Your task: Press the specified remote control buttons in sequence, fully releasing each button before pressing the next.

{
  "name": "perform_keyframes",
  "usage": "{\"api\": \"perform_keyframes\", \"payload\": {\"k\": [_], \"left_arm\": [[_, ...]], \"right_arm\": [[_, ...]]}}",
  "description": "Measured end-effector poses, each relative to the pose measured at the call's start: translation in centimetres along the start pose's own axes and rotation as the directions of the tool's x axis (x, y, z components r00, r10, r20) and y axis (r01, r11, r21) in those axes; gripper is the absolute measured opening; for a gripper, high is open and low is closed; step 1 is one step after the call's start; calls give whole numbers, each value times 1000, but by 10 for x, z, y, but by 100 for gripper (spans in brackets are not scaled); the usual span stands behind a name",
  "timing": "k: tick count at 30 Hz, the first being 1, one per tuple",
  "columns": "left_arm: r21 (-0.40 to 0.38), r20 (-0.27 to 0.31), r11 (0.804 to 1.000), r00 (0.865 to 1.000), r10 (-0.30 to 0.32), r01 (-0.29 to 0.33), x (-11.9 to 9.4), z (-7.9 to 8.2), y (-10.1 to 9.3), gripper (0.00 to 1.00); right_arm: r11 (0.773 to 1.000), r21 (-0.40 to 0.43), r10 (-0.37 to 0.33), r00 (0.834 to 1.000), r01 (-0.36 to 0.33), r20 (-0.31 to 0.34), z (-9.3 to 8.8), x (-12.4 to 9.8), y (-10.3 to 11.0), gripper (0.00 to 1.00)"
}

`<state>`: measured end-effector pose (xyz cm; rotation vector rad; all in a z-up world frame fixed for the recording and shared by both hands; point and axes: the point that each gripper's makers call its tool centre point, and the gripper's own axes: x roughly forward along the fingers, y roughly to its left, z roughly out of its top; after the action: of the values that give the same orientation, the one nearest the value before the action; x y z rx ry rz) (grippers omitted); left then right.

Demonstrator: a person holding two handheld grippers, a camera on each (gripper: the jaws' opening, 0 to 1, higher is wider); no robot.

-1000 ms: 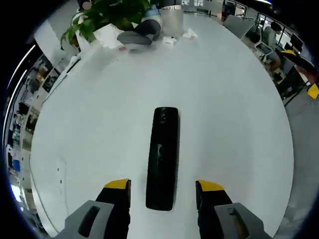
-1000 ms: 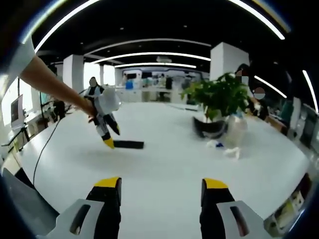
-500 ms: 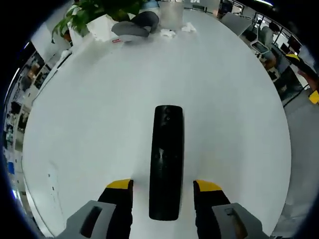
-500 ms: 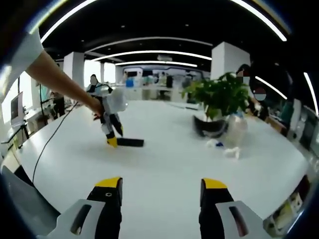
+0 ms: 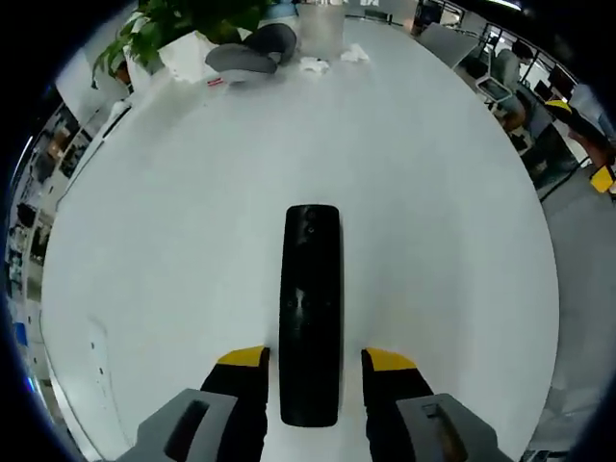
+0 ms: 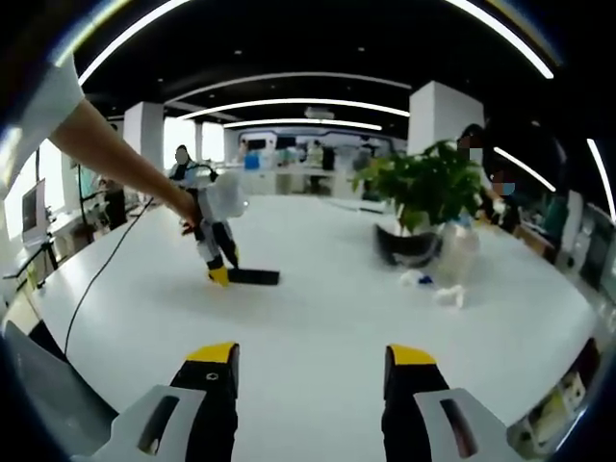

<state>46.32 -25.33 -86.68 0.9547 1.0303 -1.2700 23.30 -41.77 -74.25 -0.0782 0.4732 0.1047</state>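
Left tongs: jaws set narrow, straddling the near end of the black remote. One yellow-tipped jaw stands on each side of it, just beside its long edges; whether the tips touch the casing cannot be told. Remote lies flat on the white table, long axis running straight away from the tongs, far end well ahead of the tips. Small buttons near its far end and middle are too faint to identify.

Beyond the remote, at the far edge of the table from the left tongs: a potted plant, a dark grey rounded item, a clear container and small white scraps.

Right tongs: jaws wide apart, nothing between them, held above bare table well apart from the remote. Ahead and to the left of the right tongs, the left tongs appear, pointed down at one end of the remote, held by a person's hand. Ahead and to the right: the plant, the dark item below it, the clear container, white scraps.
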Motion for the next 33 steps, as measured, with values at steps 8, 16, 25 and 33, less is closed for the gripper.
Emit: {"api": "perform_keyframes", "payload": {"k": [8, 16, 25, 33], "left_arm": [[22, 2, 1000, 1000, 6, -6, 0, 1, -2, 25], [11, 53, 1000, 999, 2, -3, -1, 0, -1, 24], [15, 38, 1000, 999, 12, -13, 0, 2, -4, 23], [3, 28, 1000, 999, 28, -28, 0, 2, -8, 23]], "right_arm": [[1000, 4, 0, 1000, 0, 7, 1, -1, 0, 58], [1000, 2, 5, 1000, -5, 12, 2, -1, 1, 58], [1000, 4, 7, 1000, -7, 6, 1, 0, 1, 56], [1000, -6, 14, 1000, -14, 2, 0, 0, 3, 55]]}}
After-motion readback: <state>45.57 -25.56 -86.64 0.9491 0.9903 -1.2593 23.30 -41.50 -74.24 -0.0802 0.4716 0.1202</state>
